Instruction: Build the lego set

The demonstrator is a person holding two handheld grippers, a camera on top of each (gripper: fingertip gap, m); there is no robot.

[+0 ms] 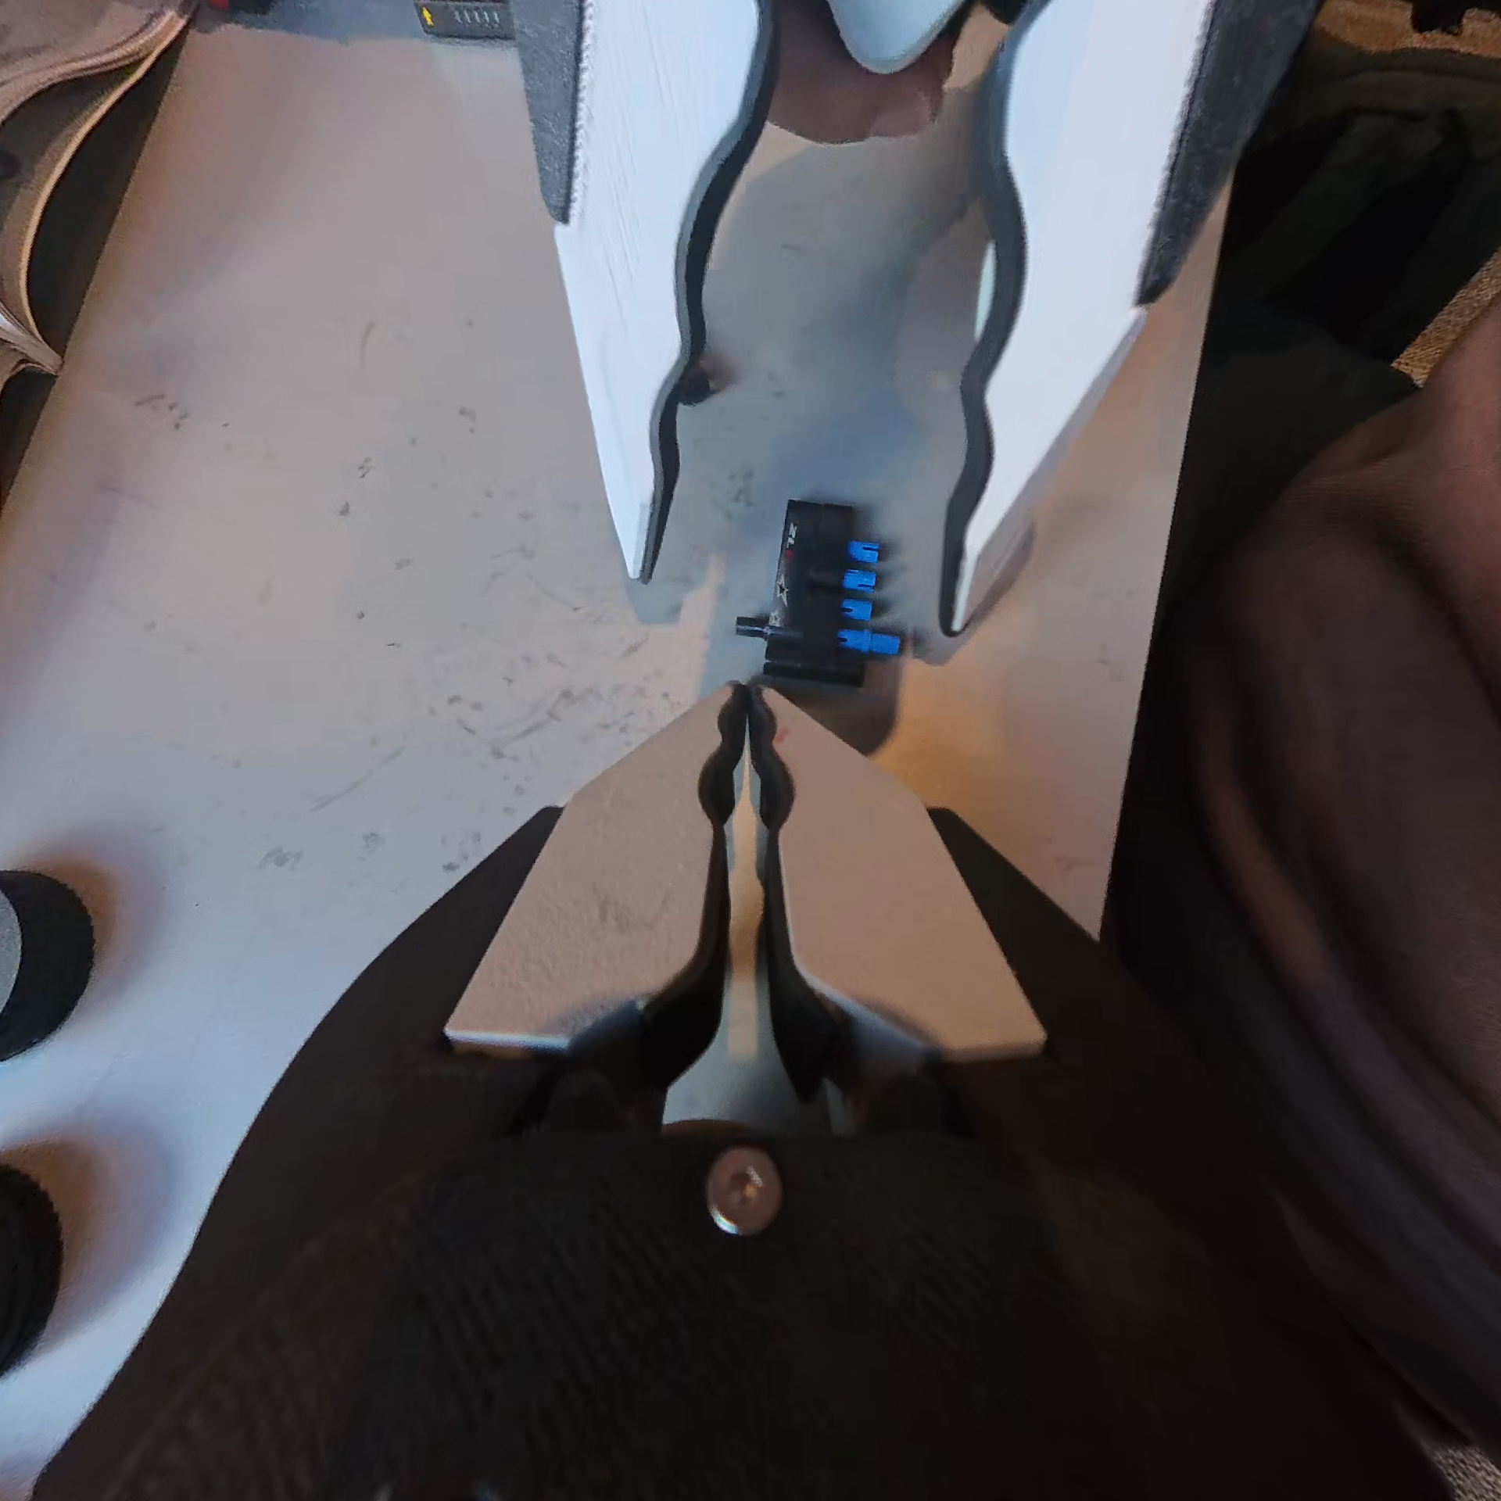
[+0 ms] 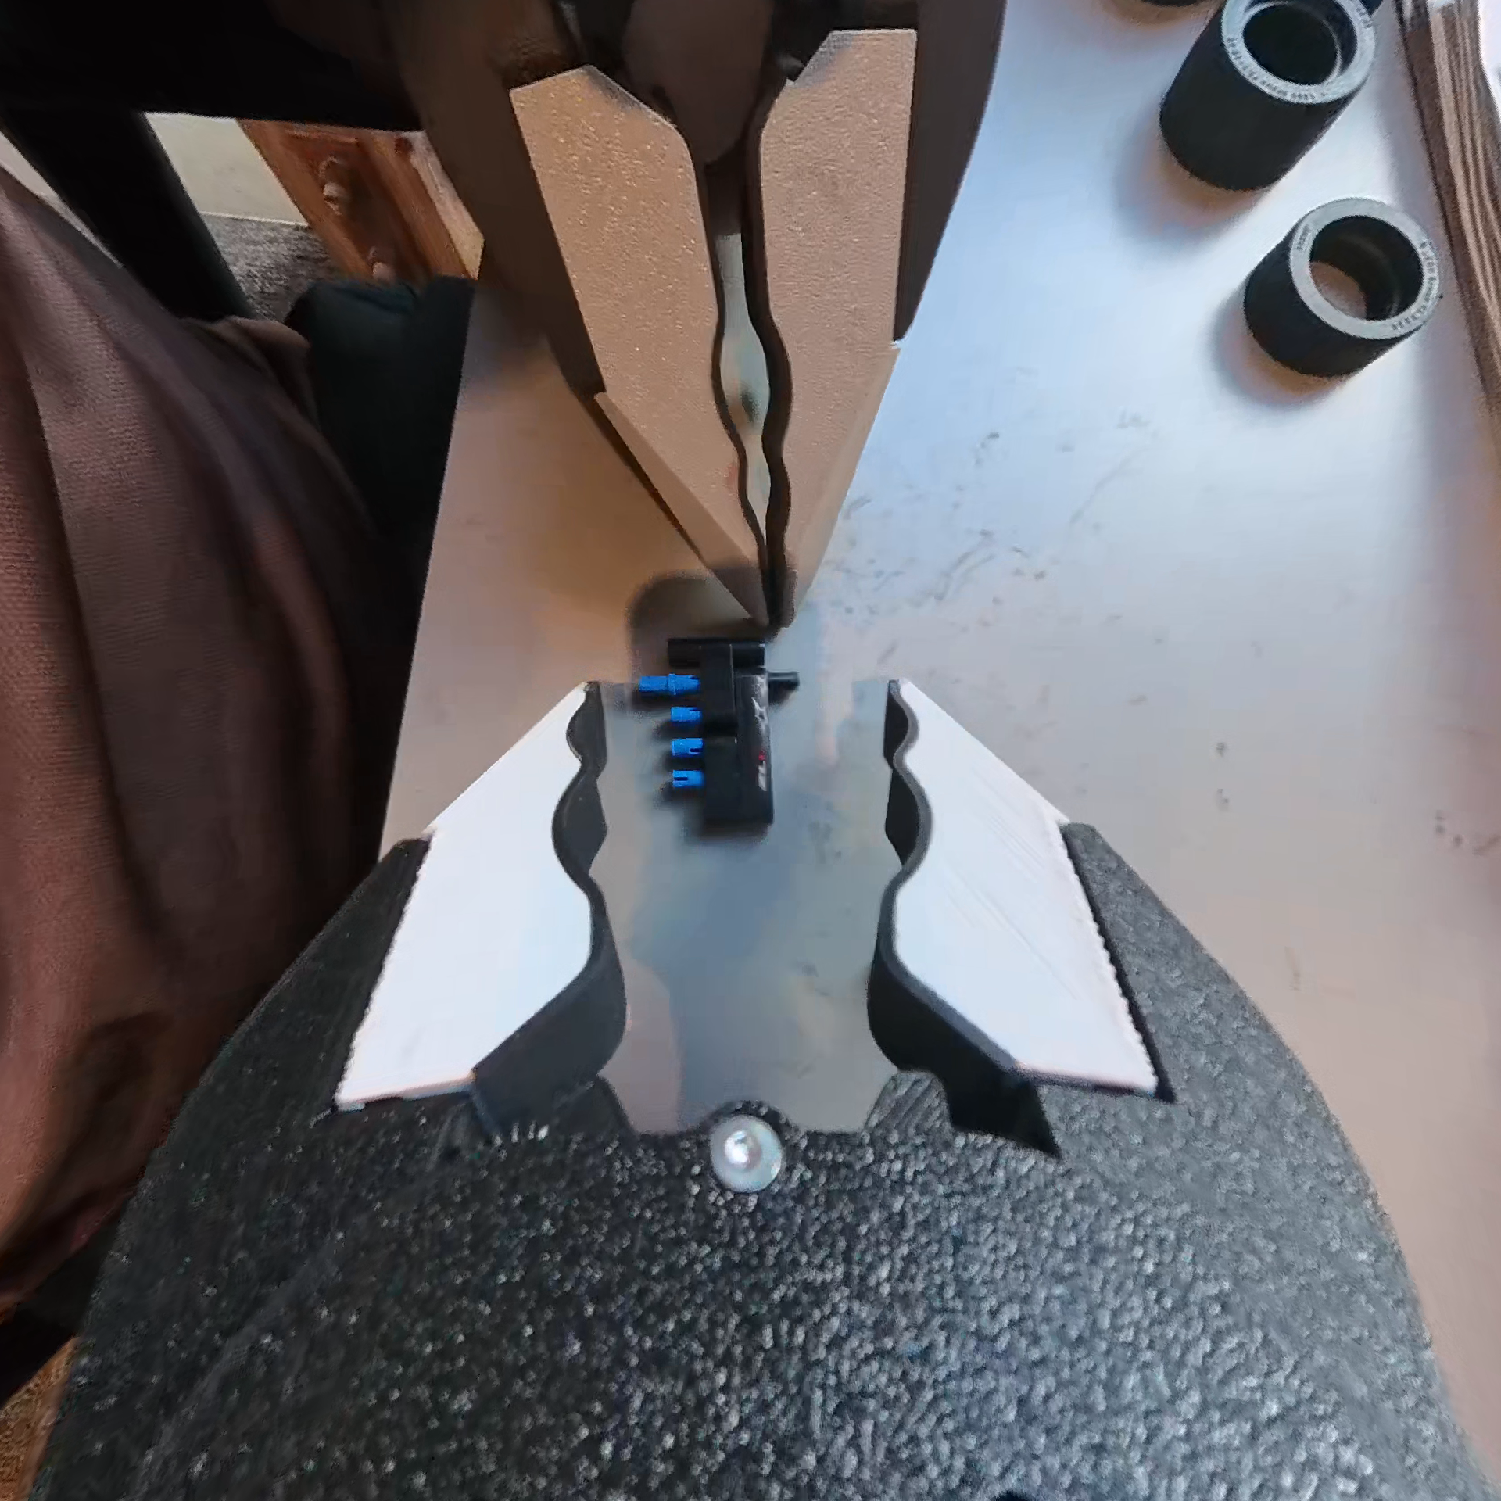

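A small black lego assembly (image 2: 735, 751) with several blue pins (image 2: 685, 716) on one side lies on the white table (image 2: 1137, 650). My right gripper (image 2: 743, 690) is open wide, its white fingers (image 2: 503, 893) on either side of the assembly without touching it. My left gripper (image 1: 746, 690) is shut, its tan fingers (image 1: 633, 893) together, tips just short of the assembly's near end (image 1: 816, 593). The right wrist view shows the left gripper (image 2: 772, 617) coming down from above with its tips by the assembly's far end. The left wrist view shows the right gripper (image 1: 800, 597) straddling the assembly.
Two black lego tyres (image 2: 1267, 89) (image 2: 1340, 292) stand on the table at the far right of the right wrist view. They also show at the left edge of the left wrist view (image 1: 32, 966). A person's brown clothing (image 2: 162, 650) lies past the table's edge. The tips of both grippers are at nearly the same place.
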